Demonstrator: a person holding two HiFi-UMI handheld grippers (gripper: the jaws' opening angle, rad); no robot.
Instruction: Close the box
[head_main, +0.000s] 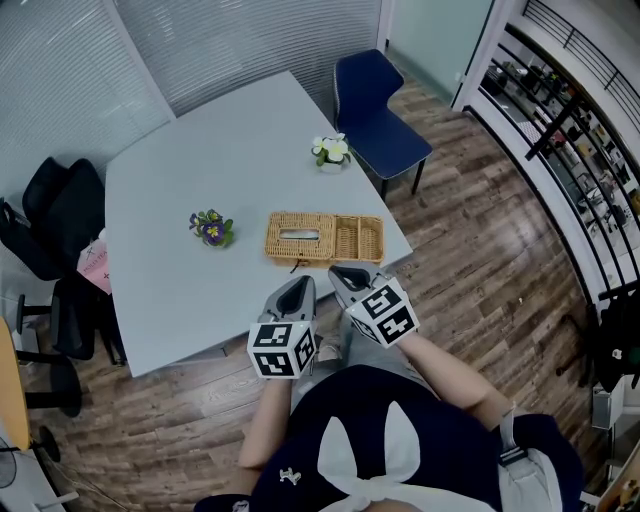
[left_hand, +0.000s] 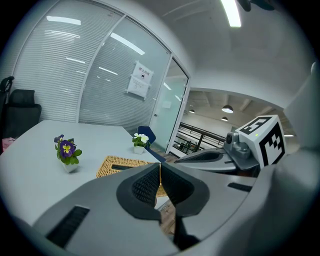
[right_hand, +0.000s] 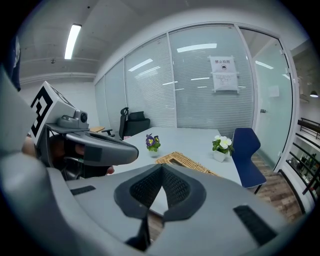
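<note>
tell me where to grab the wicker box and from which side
Probably the near rim of the wicker box at its open right-hand compartments, coming from above on the person's side. That thin upright wall would fit between the jaws, while the slotted left top is flat and wide.

My head view looks steeply down on the table (head_main: 180, 250). Both gripper views sit low by its near edge, facing across, sharing the wicker box (head_main: 282, 250).

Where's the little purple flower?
In the head view, the purple flower sits on the grey table, just left of the wicker box.
</note>
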